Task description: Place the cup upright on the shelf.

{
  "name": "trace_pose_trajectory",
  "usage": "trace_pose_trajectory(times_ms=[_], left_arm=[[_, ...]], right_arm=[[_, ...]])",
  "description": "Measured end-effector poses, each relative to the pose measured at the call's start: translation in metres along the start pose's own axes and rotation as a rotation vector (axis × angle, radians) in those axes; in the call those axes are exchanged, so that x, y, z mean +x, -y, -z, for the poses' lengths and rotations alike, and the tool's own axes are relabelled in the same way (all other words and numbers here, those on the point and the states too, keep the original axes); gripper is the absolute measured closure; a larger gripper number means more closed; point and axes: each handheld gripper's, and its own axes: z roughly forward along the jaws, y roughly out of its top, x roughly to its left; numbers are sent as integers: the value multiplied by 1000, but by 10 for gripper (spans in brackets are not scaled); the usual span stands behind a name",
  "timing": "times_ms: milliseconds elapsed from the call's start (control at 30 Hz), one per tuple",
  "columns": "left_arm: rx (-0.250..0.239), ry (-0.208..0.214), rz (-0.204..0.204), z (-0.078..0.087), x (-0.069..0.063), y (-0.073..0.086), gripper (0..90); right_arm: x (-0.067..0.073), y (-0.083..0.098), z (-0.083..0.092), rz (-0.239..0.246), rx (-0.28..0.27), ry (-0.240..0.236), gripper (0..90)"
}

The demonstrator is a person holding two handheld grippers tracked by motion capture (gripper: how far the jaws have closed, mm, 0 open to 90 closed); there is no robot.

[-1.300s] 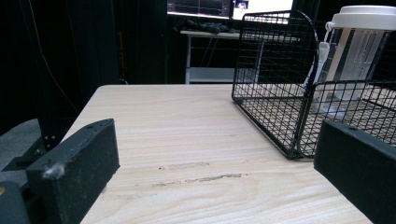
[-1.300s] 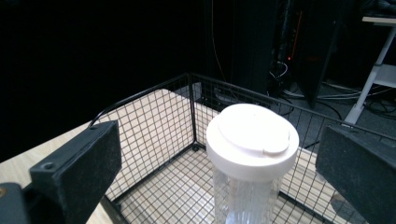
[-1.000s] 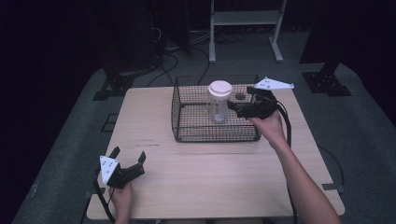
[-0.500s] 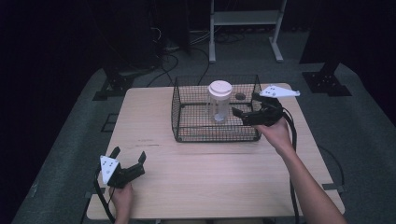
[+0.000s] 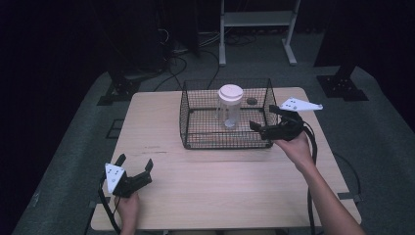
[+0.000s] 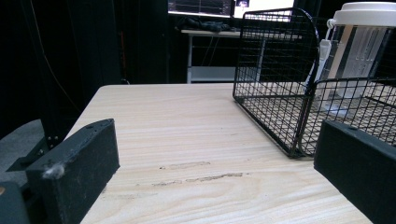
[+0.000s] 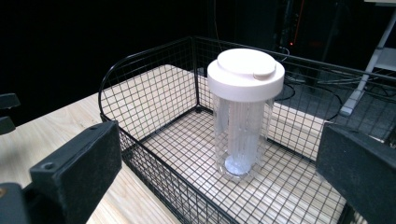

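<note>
A clear jar [image 5: 229, 108] with a white lid [image 7: 245, 74] stands upright inside a black wire basket [image 5: 195, 125], which sits toward the far edge of the wooden table [image 5: 205, 171], about midway along it. The jar rests on the basket's floor, nearer its far wall than its near one, with mesh on all sides of it.

The right gripper [image 5: 266, 125] hangs at the basket's right wall, near its front right corner, pointing left toward the jar. Its jaws are spread wide with nothing between them. In the right gripper view the jar stands ahead, framed between the two black jaws but well clear of both, with the basket's rim between gripper and jar.

The left gripper [image 5: 133, 165] rests near the table's front left corner, well apart from the basket, its jaws likewise parted and empty. From the left gripper view the basket and the jar [image 6: 357, 60] appear ahead and to the right, across bare tabletop.

A small dark round object [image 5: 251, 101] lies on the table just behind the basket.
</note>
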Motion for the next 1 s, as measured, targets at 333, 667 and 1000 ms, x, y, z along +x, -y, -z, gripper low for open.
trace_pose_trajectory(times_ms=[333, 667, 1000], left_arm=[[1, -2, 0, 0, 0, 0, 0], [4, -1, -4, 0, 0, 0, 0], [5, -1, -3, 0, 0, 0, 0]], right_arm=[[-6, 16, 8, -21, 9, 10, 0], [-8, 26, 18, -31, 9, 16, 0], [-9, 39, 28, -35, 15, 32, 0]])
